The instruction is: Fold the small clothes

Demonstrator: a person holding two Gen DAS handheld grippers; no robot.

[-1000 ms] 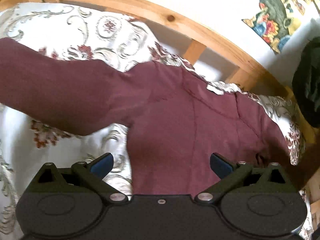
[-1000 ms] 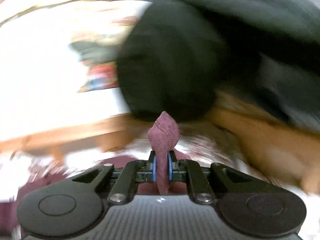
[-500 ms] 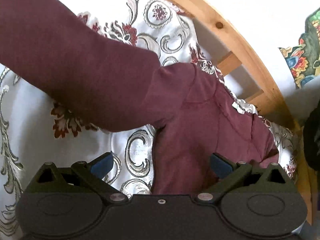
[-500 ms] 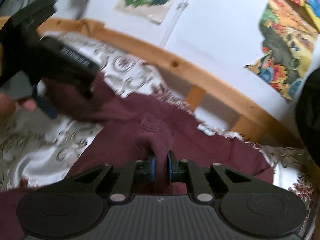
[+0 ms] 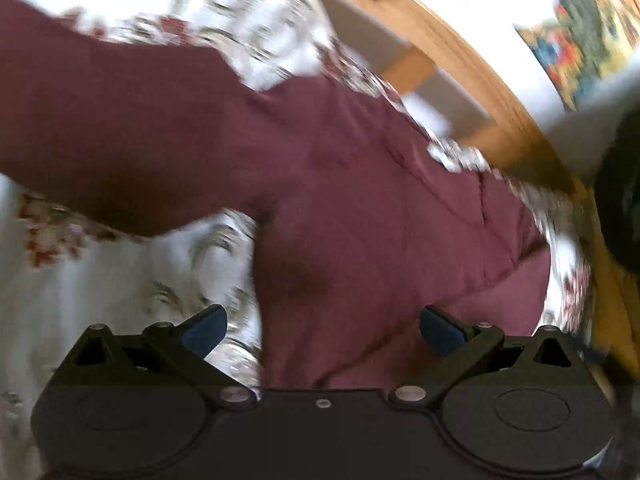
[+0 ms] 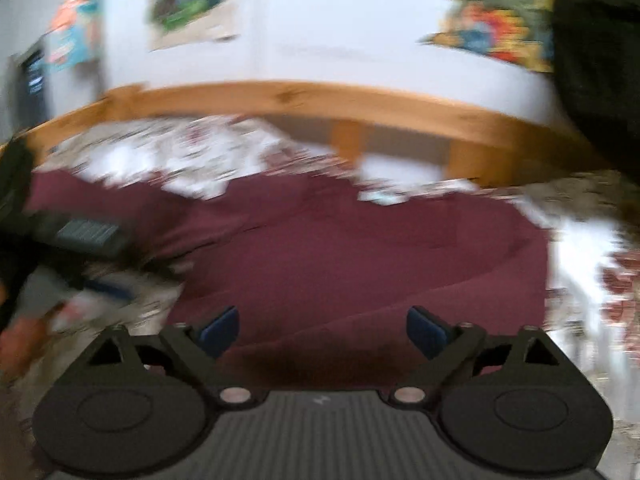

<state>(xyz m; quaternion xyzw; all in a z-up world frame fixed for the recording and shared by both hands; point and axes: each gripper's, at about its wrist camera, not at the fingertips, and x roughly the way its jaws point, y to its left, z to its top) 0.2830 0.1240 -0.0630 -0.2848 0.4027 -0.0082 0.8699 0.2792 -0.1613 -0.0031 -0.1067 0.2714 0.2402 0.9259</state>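
Observation:
A maroon long-sleeved top [image 5: 360, 208] lies flat on a white floral bedspread [image 5: 100, 280], one sleeve [image 5: 112, 128] stretched to the left. My left gripper [image 5: 323, 330] is open and empty just above the top's body. My right gripper [image 6: 323, 330] is open and empty above the same top [image 6: 360, 248], where a fold of cloth lies across its near right part. The left gripper [image 6: 80, 236] also shows at the left of the right wrist view. Both views are blurred.
A wooden bed rail [image 6: 320, 100] runs behind the bedspread [image 6: 180, 152], with a white wall and colourful pictures [image 6: 492, 36] beyond. A dark bulky thing [image 5: 620, 184] sits at the right edge.
My right gripper has opened and let go of the maroon cloth it was pinching; that cloth now lies folded on the top. My left gripper stayed open and shifted slightly.

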